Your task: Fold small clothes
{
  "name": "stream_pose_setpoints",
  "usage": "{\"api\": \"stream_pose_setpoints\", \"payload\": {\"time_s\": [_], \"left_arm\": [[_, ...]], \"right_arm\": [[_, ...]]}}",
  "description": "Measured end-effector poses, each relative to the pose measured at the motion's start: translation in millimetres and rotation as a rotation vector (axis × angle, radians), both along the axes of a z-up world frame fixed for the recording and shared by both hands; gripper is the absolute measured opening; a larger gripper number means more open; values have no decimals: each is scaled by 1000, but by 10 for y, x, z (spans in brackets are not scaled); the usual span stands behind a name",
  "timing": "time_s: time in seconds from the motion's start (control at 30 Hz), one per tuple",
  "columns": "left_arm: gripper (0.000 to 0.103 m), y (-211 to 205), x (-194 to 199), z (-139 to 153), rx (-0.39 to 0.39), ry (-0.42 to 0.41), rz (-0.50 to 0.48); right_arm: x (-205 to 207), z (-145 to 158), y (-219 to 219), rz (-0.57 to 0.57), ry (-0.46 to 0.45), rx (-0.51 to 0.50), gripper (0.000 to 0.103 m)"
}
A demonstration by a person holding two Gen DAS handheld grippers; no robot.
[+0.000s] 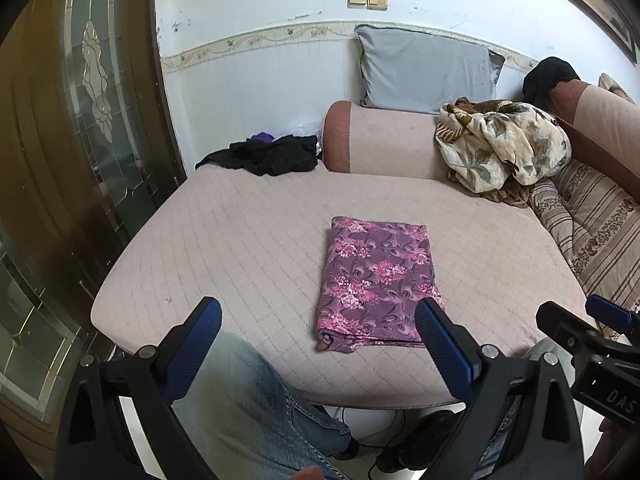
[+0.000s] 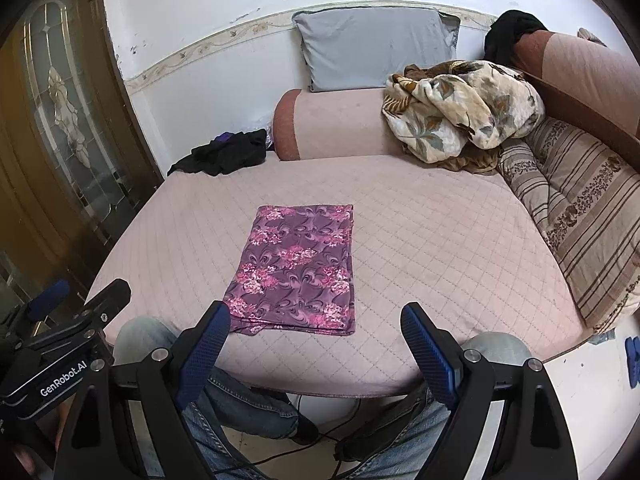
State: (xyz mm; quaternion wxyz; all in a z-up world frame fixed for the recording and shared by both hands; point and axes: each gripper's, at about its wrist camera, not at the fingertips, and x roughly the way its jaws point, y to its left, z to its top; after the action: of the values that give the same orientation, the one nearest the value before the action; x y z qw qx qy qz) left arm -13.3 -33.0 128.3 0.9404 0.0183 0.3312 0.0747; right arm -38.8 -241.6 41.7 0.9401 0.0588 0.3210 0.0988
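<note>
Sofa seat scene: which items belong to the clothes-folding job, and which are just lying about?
Job:
purple floral cloth, folded flat on the seat
left gripper, open
right gripper, open

Lying about:
black clothes pile
grey pillow
floral blanket
striped cushion
black garment on the backrest

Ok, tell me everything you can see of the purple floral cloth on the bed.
The purple floral cloth is thin printed fabric, purple with pink flower clusters and swirls. It lies flat, folded into a neat long rectangle, with stacked layer edges showing at its near end. It rests on the pink quilted cover, near the front edge, touching nothing else. The left gripper and right gripper are both open and apart from it, held before its near end.
</note>
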Motion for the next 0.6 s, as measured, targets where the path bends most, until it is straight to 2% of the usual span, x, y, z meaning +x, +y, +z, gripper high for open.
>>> {"api": "stream_pose_setpoints", "payload": {"time_s": [0.6], "left_arm": [[97,14,76,4,6,6,-4]], "right_arm": [[44,5,36,10,9,-2,90]]}}
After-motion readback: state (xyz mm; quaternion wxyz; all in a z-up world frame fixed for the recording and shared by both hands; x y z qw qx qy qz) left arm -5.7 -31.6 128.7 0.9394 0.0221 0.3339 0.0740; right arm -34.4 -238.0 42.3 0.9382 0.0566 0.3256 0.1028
